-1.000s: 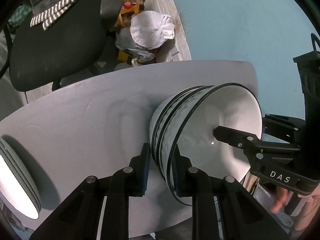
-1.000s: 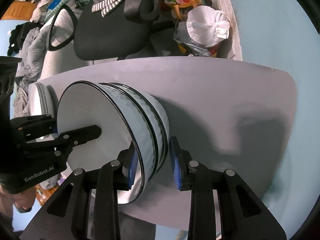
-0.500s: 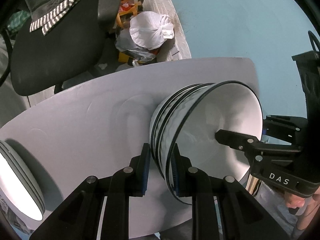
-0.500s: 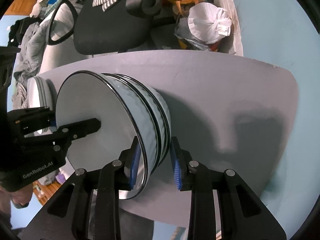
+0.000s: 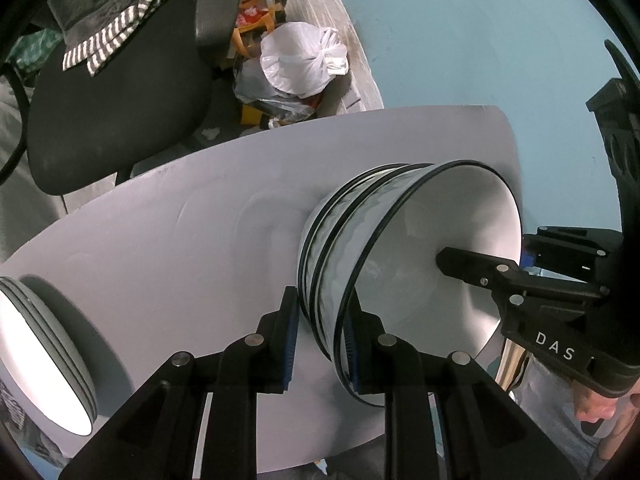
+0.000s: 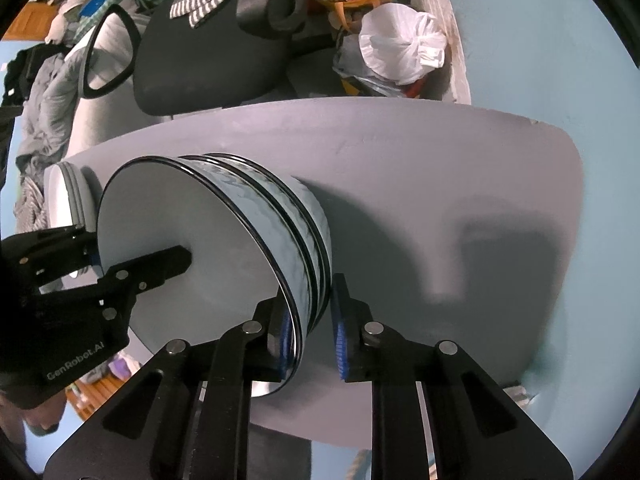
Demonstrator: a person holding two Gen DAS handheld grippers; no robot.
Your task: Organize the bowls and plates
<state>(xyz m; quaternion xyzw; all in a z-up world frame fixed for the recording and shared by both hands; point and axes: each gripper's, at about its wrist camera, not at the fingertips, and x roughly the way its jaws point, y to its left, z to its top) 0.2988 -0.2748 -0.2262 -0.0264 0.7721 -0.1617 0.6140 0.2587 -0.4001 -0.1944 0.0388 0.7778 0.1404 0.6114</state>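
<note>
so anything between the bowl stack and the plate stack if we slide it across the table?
Nothing visible. Bare grey tabletop lies between the nested stack of white, black-rimmed bowls and the stack of white plates at the table's edge. Both grippers straddle the bowls' rim on opposite sides: left gripper, right gripper, whose fingers are closing.

Bright overhead light, hard shadows, fisheye-warped edges.

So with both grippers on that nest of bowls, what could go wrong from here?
1. The left gripper and the right gripper each pinch only the rim of the bowl stack. The right jaws are closing; uneven grips could tilt the stack or let it slip.
2. The three bowls are only nested, so one could slide apart.
3. The plates sit at the table edge, easily knocked.
</note>
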